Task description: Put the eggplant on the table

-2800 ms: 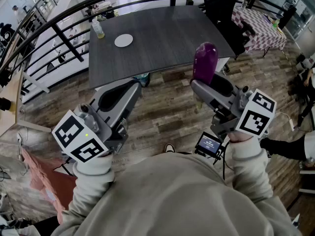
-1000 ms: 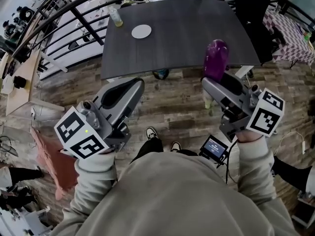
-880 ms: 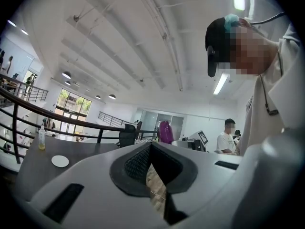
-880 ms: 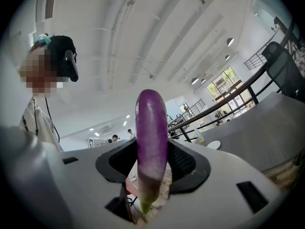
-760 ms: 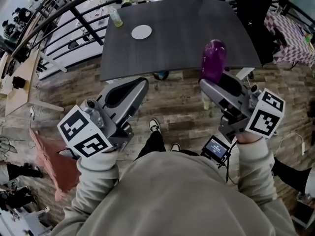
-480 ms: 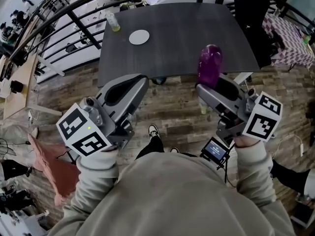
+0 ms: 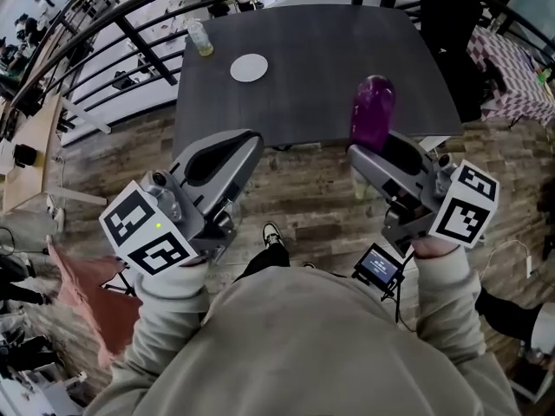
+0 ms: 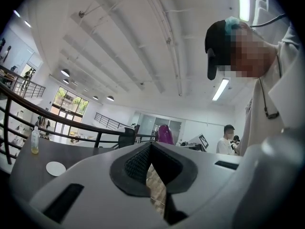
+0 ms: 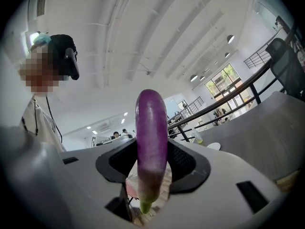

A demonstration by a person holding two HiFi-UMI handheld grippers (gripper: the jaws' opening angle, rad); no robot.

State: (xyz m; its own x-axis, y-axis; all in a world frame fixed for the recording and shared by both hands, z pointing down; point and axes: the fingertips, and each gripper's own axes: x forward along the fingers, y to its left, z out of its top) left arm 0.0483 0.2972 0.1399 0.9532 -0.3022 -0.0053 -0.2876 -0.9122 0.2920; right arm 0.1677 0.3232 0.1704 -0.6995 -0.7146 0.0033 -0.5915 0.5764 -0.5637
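In the head view, the right gripper (image 7: 375,150) holds the eggplant (image 7: 373,111) upright, with the purple body standing above the jaws. The eggplant is in the air, in front of the near edge of the table (image 7: 321,59), toward its near right corner. It does not touch the top. The left gripper (image 7: 232,146) is beside it, level, before the near left part of the same edge. A white plate (image 7: 249,68) lies on the table toward the far left corner, and a small bottle (image 7: 201,37) stands at that corner.

In the left gripper view, the jaws seem to be together at their tips, with nothing between them. Only a narrow strip of wooden floor shows under the pads, so the closure is hard to judge exactly. The plate (image 8: 55,168), the bottle (image 8: 35,141) and the eggplant (image 8: 165,134) are visible beyond.

In the right gripper view, the two pads press on the lower part of the eggplant (image 9: 151,142) from both sides. Its green stem end (image 9: 145,205) points down. The table (image 9: 271,128) lies ahead on the right.

The pick-up is done, judging from this grip. What is left is to bring the eggplant over the table, lower it onto the top and open the jaws.
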